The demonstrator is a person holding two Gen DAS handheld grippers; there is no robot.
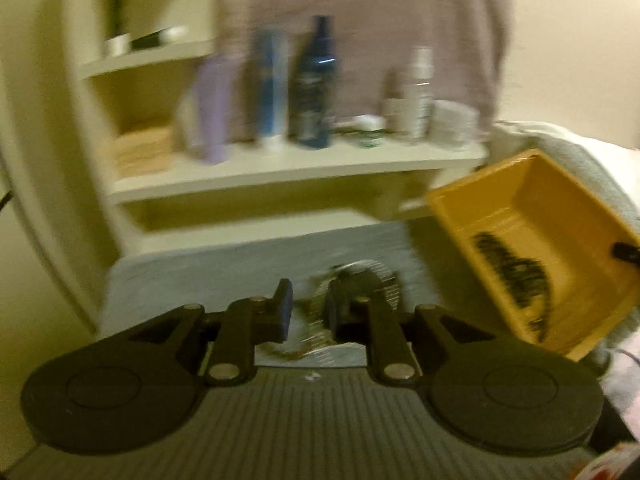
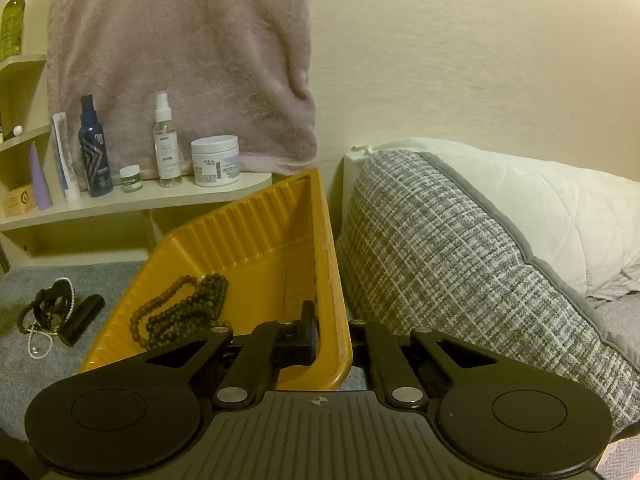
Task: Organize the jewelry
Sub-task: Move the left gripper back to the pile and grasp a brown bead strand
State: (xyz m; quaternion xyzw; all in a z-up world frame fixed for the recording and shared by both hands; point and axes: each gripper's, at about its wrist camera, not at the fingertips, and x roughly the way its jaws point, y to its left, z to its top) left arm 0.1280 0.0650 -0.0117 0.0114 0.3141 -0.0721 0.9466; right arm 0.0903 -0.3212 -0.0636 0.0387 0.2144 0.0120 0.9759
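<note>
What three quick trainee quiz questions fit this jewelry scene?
1. True or false: the dark bead necklace lies inside the tilted yellow plastic tray.
2. What does the right gripper clamp? A the tray's side wall; B nothing; C the necklace.
3. Which gripper is over the loose jewelry pile with its jaws apart?
Key: 1 true; 2 A; 3 the left gripper.
</note>
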